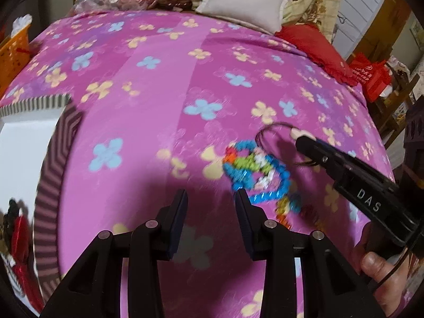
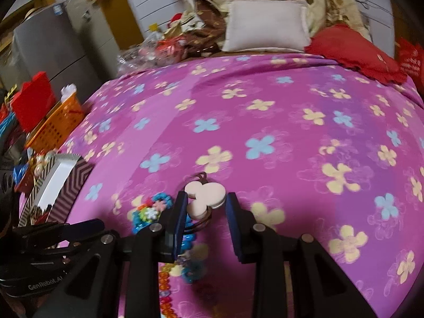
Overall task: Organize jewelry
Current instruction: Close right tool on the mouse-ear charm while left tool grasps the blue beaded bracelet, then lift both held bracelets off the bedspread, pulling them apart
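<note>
My right gripper (image 2: 204, 198) is shut on a pale pink three-lobed pendant (image 2: 204, 194) with a dark cord (image 2: 197, 177), held just above the pink flowered bedspread. In the left wrist view the right gripper (image 1: 300, 136) comes in from the right with the pendant (image 1: 298, 133) at its tip and the cord (image 1: 273, 127) looping left. A heap of colourful bead jewelry (image 1: 254, 169) lies on the bed under it, and it shows in the right wrist view (image 2: 153, 212) too. My left gripper (image 1: 212, 196) is open and empty, near the heap's left edge.
A zigzag-patterned box with a white inside (image 1: 31, 137) sits at the left and holds dark and red items (image 1: 16, 228); it also shows in the right wrist view (image 2: 63, 182). An orange basket (image 2: 57, 124), a white pillow (image 1: 243, 0) and a red cushion (image 1: 315, 47) lie around the bed.
</note>
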